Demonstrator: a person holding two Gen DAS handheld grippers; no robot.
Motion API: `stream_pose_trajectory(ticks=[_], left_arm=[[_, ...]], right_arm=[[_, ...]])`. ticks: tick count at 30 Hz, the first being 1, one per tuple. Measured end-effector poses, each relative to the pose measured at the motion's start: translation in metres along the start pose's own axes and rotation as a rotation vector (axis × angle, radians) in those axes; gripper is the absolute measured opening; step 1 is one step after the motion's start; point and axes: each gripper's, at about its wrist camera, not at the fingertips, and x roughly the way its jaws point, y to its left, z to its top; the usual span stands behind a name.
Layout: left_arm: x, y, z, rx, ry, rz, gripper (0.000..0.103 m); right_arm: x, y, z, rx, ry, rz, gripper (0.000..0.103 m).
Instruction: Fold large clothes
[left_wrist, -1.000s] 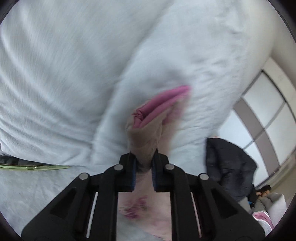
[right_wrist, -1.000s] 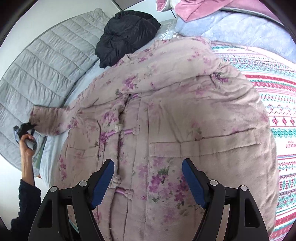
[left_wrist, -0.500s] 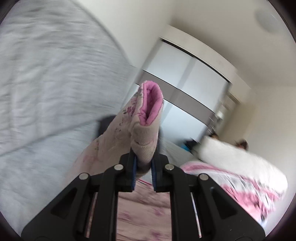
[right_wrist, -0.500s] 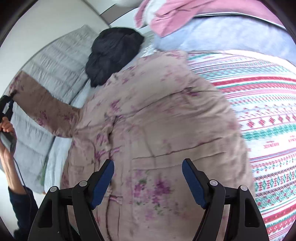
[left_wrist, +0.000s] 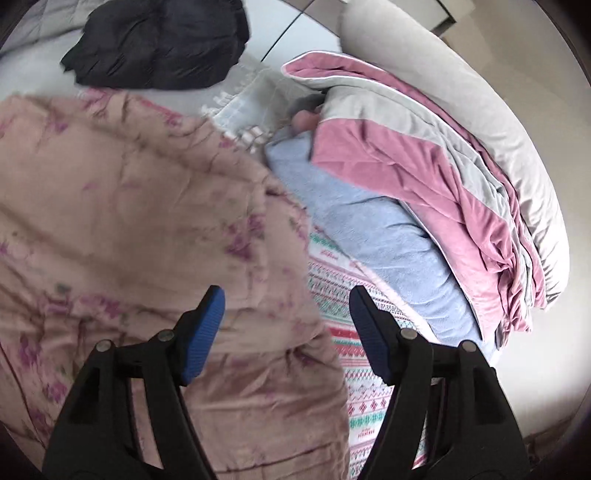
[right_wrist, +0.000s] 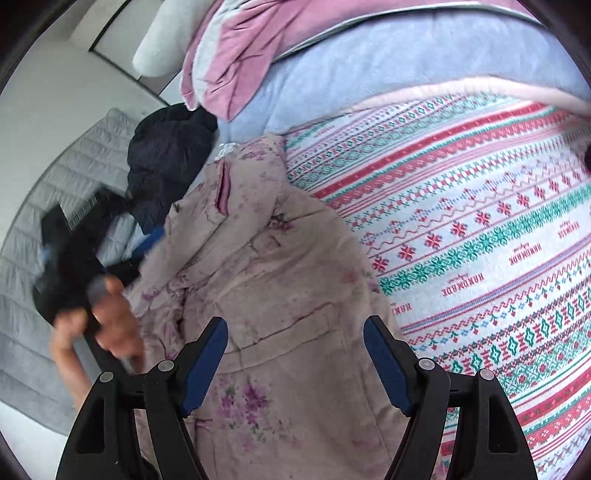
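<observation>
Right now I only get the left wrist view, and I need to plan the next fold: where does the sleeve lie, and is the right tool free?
Observer: The sleeve's pink-lined cuff lies on top of the floral coat's upper part.
Operator: And the right tool?
Observer: The right tool is open and empty, hovering over the coat's pocket seam.
Operator: What is beside the coat, away from the patterned blanket?
Observer: Your left hand, blurred, gripping the left tool above a grey quilted pad.
</observation>
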Motion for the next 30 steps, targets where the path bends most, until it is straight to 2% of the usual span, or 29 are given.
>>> stream_pose_trajectory(ticks=[3, 8, 9, 14, 21, 24, 30], left_arm=[[-0.036, 0.028, 0.010, -0.054, -0.036, 0.019, 0.071], [-0.109, 0.076, 0.016, -0.100, -0.086, 0.098, 0.072], [-0.126, 0.090, 0.011, -0.127, -0.093, 0.124, 0.075], [-0.192, 0.163, -0.028, -0.258, -0.074, 0.210, 0.078], [-0.246, 0.237, -0.090, -0.310, -0.024, 0.318, 0.078], [-0.258, 0.262, -0.115, -0.329, -0.012, 0.319, 0.078], [-0.275, 0.296, -0.156, -0.381, 0.009, 0.268, 0.078]], right_arm=[[-0.005, 0.001, -0.001, -0.016, 0.001, 0.012, 0.077], [-0.007, 0.004, -0.005, -0.031, 0.013, 0.015, 0.077], [-0.008, 0.003, -0.006, -0.027, 0.013, 0.015, 0.077], [-0.014, 0.004, -0.011, -0.016, 0.007, 0.012, 0.077], [-0.017, 0.011, -0.020, -0.040, -0.001, -0.008, 0.077], [-0.020, 0.006, -0.024, -0.026, 0.001, -0.014, 0.077], [-0.034, -0.013, -0.038, -0.017, 0.000, -0.053, 0.077]])
